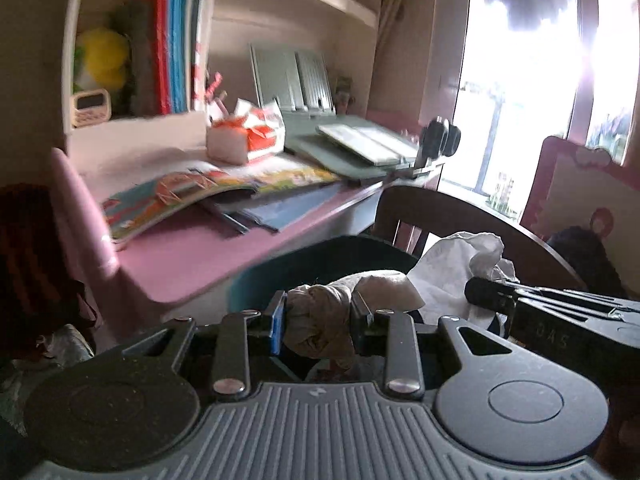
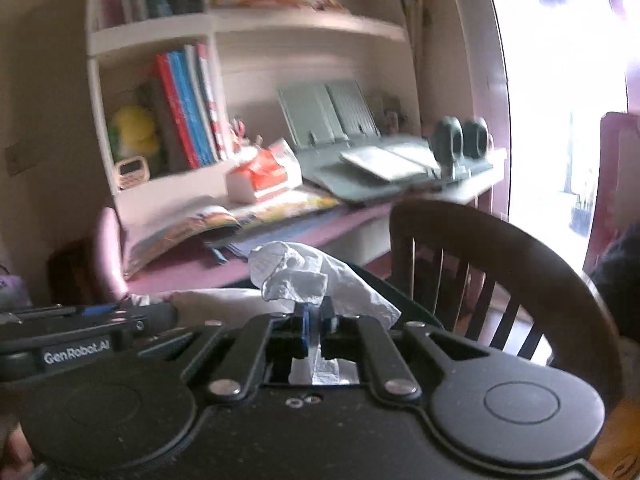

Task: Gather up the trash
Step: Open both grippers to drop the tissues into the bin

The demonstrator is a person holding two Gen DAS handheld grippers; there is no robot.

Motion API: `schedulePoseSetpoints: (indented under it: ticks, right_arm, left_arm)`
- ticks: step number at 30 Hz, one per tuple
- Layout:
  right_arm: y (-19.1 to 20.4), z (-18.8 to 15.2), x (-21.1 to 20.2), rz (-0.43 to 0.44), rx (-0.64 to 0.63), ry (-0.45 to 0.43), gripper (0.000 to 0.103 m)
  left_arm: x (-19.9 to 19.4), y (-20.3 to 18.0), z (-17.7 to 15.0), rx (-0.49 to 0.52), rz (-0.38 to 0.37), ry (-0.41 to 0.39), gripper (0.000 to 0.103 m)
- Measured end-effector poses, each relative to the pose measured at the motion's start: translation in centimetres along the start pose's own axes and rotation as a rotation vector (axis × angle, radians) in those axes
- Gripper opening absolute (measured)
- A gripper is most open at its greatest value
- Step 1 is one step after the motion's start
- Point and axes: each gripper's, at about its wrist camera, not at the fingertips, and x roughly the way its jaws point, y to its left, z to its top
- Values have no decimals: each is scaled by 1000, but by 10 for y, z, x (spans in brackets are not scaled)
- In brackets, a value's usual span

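Observation:
My left gripper (image 1: 318,320) is shut on a crumpled brownish paper wad (image 1: 320,320), held above a dark teal bin (image 1: 304,264). My right gripper (image 2: 316,322) is shut on a crumpled white tissue (image 2: 304,276). That tissue also shows in the left wrist view (image 1: 460,268), just right of the wad, with the right gripper's body (image 1: 560,312) beside it. The left gripper's body (image 2: 80,332) shows at the left of the right wrist view. Both grippers are side by side, short of the pink desk (image 1: 192,256).
The desk holds open picture books (image 1: 208,192), an orange-white tissue pack (image 1: 248,136), a grey book stand (image 1: 352,144) and shelves with books (image 1: 176,40). A dark wooden chair (image 2: 500,256) stands at the right before a bright window (image 1: 520,80).

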Motion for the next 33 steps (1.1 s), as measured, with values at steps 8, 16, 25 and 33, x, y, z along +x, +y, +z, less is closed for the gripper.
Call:
schedulePoseSetpoints:
  ticks: [8, 16, 25, 33]
  right_arm:
    - [-19, -16, 39, -8, 9, 110, 23]
    - [-19, -25, 30, -36, -10, 133, 36]
    - [-18, -25, -6, -4, -1, 105, 47]
    - [-3, -25, -54, 30, -23, 62, 51]
  left_arm:
    - [45, -18, -10, 98, -25, 102, 32]
    - [51, -15, -19, 63, -29, 153, 63]
    - [9, -12, -20, 63, -45, 112, 75]
    - [-45, -13, -28, 68, -64, 54, 78]
